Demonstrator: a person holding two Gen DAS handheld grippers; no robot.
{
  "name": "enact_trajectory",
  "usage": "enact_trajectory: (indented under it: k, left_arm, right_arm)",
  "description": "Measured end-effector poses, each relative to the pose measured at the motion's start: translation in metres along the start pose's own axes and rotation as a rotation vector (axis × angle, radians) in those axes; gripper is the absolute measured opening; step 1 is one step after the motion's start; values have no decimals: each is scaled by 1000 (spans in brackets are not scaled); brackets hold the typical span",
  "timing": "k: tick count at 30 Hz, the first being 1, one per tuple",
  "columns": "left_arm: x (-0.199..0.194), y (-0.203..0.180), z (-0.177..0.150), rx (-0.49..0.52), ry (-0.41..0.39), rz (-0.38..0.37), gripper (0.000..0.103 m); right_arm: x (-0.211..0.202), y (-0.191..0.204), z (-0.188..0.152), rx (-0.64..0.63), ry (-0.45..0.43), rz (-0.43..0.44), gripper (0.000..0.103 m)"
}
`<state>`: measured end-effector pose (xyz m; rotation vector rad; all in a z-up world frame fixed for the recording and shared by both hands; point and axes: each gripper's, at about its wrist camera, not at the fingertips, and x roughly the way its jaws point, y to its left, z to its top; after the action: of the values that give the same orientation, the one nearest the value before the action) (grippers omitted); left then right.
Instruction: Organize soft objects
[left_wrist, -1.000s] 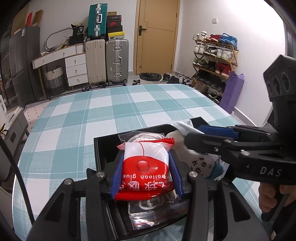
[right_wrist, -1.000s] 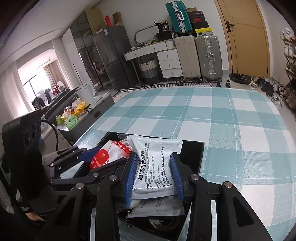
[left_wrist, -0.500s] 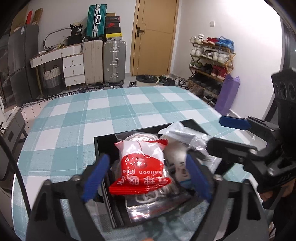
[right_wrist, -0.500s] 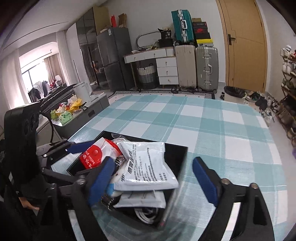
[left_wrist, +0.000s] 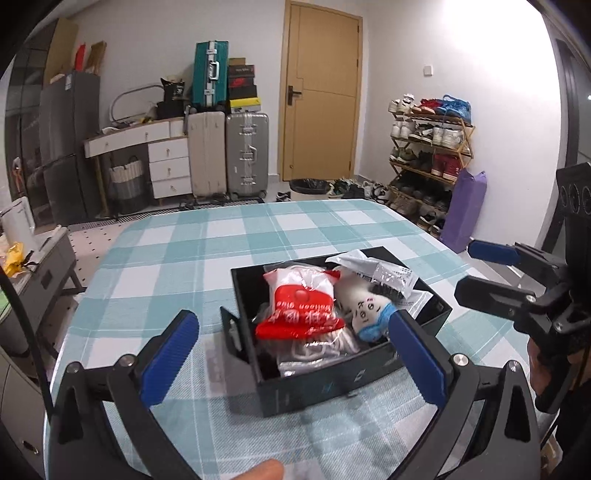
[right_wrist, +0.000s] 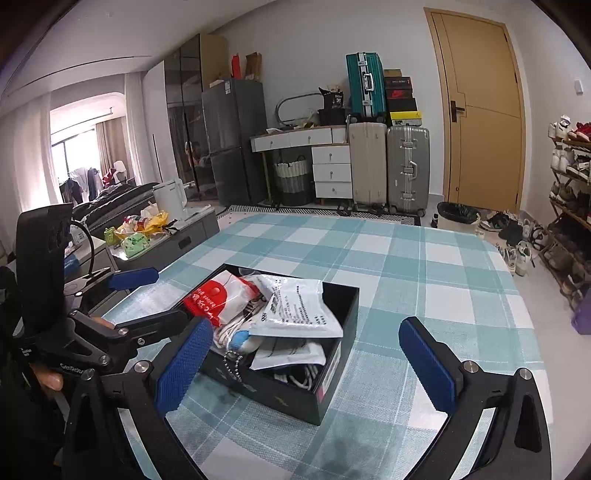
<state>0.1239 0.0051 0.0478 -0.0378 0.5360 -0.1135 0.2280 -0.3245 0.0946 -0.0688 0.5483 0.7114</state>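
Note:
A black box stands on the checked tablecloth, full of soft items. On top lie a red-and-white packet and a white printed pouch. Beside them are a small plush toy and a clear bag of white cord. My left gripper hangs just short of the box, jaws opening wide, nothing between them. My right gripper is back from the box's other side, jaws likewise opening and empty.
Beyond the table's far edge are suitcases, a drawer unit, a yellow door and a shoe rack. A purple bag leans by the wall. A low side table with clutter stands left.
The left gripper let go of the red packet and the right let go of the white pouch. Both opened wide and drew back; the packets now lie in the box.

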Motion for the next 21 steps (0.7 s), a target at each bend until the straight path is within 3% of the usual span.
enact_trajectory:
  k: [21]
  left_arm:
    - [6,12,-24,-40,-44,106,103]
  right_arm:
    - [-7,18,-34,-33,-74,-14,102]
